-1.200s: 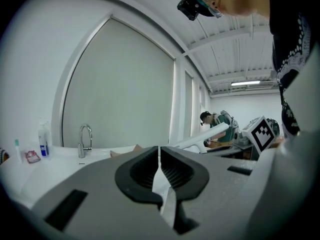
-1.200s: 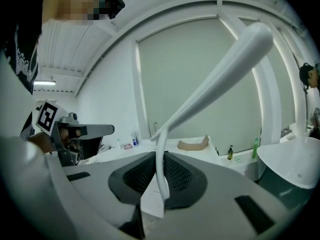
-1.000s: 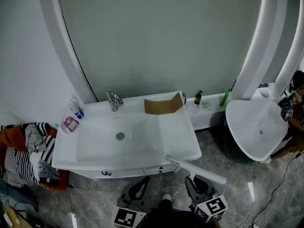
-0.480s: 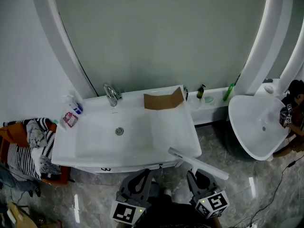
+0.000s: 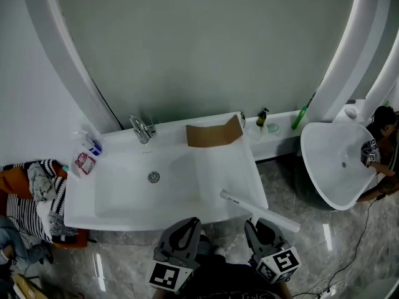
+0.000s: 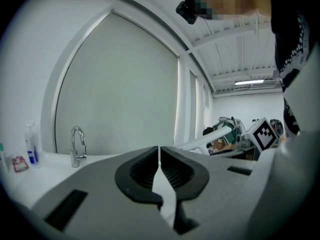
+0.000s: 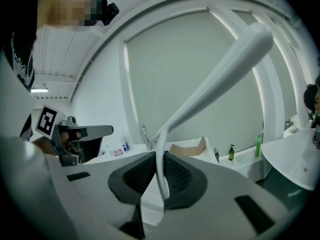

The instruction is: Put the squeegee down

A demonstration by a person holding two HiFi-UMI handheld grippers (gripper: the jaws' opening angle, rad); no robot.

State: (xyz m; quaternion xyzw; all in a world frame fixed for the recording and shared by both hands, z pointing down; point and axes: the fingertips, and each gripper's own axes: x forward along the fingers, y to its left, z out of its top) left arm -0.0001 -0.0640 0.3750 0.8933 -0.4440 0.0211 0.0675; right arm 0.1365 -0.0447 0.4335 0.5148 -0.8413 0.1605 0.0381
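Note:
A white squeegee (image 5: 259, 211) hangs over the front right corner of the white sink counter (image 5: 237, 167), its long bar slanting from upper left to lower right. My right gripper (image 5: 257, 227) is shut on the squeegee's thin blade. In the right gripper view the squeegee (image 7: 215, 89) rises from between the right gripper's (image 7: 161, 176) pads up to the right. My left gripper (image 5: 186, 227) is below the counter's front edge, shut with nothing in it. In the left gripper view the left gripper (image 6: 159, 170) has its pads pressed together, with the squeegee (image 6: 207, 139) beyond at right.
The basin has a chrome faucet (image 5: 139, 129) at the back and a brown cardboard piece (image 5: 214, 135) at the back right. Small bottles (image 5: 87, 147) stand at the left rim. A second white basin (image 5: 333, 164) is at the right, and a person (image 5: 377, 148) beside it.
The head view has shifted, so the sink sits lower and closer. Both grippers and the squeegee keep about the same place in view, with the squeegee bar slightly farther over the counter corner.

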